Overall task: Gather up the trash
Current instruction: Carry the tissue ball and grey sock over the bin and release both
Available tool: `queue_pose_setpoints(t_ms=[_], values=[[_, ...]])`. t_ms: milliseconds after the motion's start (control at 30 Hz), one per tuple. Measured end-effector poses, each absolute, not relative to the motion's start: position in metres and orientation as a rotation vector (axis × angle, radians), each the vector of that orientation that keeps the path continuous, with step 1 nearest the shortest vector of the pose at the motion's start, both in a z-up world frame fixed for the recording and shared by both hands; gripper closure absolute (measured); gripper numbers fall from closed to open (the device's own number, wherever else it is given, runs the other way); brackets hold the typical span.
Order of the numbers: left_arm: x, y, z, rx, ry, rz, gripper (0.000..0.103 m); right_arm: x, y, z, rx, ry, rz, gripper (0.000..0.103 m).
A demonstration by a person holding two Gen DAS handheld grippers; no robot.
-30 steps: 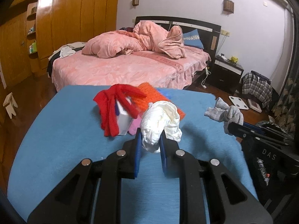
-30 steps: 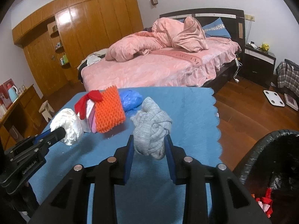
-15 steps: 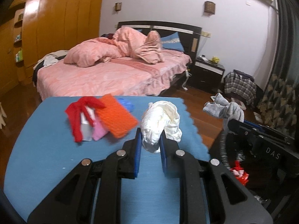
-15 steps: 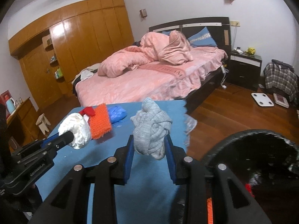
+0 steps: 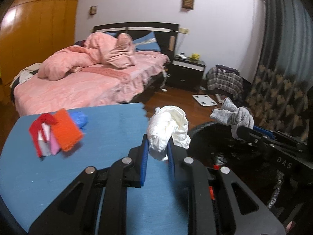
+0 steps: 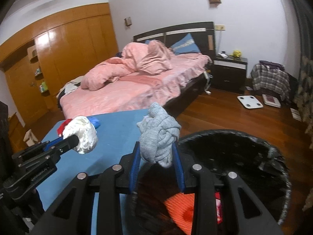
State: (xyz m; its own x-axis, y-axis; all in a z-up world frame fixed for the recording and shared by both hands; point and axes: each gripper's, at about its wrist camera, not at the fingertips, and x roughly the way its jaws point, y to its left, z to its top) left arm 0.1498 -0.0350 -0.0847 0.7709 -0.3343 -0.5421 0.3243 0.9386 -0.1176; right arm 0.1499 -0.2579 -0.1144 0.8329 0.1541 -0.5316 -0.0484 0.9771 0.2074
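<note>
R gripper [image 6: 156,156] w/ grey sock [image 6: 159,137] over bin rim [image 6: 225,132], open floor [image 6: 225,115] beyond

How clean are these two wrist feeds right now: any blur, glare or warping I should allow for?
Left wrist: the red and orange pile on the blue table is motion-smeared; the white wad in the left gripper stays sharp. Right wrist: glare on the wardrobe; the bin is dark. Both: fisheye bending, black corners.

Each hand-held gripper [image 5: 156,152] [image 6: 157,161] is matte black plastic with blue finger pads, silver round screws and triangular cut-outs; white lettering marks their sides.
</note>
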Motion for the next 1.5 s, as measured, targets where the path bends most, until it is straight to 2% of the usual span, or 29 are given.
queue_pose_setpoints(t_ms=[700, 800, 833, 867, 900, 967, 1033, 1100, 1167, 1267, 1500], values=[[0.148, -0.142, -0.113, 0.051, 0.654, -0.578, 0.085, 0.111, -0.345, -0.145, 0.237, 0.626, -0.08, 0.071], [0.148, -0.148, -0.118, 0.049, 0.668, -0.599, 0.073, 0.11, -0.349, -0.15, 0.234, 0.64, -0.1, 0.065], [0.148, -0.148, -0.119, 0.045, 0.674, -0.601, 0.063, 0.109, -0.351, -0.151, 0.236, 0.642, -0.108, 0.064], [0.148, -0.146, -0.12, 0.04, 0.677, -0.601, 0.053, 0.109, -0.353, -0.152, 0.241, 0.646, -0.113, 0.057], [0.149, -0.144, -0.122, 0.036, 0.678, -0.598, 0.049, 0.108, -0.355, -0.153, 0.244, 0.646, -0.119, 0.05], [0.148, -0.139, -0.124, 0.04, 0.674, -0.582, 0.048, 0.107, -0.356, -0.154, 0.248, 0.645, -0.129, 0.046], [0.15, -0.133, -0.125, 0.04, 0.676, -0.564, 0.045, 0.106, -0.356, -0.154, 0.246, 0.641, -0.135, 0.037], [0.149, -0.123, -0.125, 0.033, 0.672, -0.529, 0.039, 0.105, -0.355, -0.152, 0.241, 0.63, -0.141, 0.018], [0.151, -0.115, -0.124, 0.03, 0.664, -0.5, 0.03, 0.105, -0.352, -0.149, 0.23, 0.618, -0.141, 0.011], [0.149, -0.094, -0.121, 0.021, 0.65, -0.441, 0.023, 0.107, -0.346, -0.145, 0.222, 0.611, -0.129, 0.006], [0.148, -0.036, -0.112, -0.007, 0.626, -0.313, 0.017, 0.118, -0.32, -0.141, 0.225, 0.614, -0.086, 0.006]])
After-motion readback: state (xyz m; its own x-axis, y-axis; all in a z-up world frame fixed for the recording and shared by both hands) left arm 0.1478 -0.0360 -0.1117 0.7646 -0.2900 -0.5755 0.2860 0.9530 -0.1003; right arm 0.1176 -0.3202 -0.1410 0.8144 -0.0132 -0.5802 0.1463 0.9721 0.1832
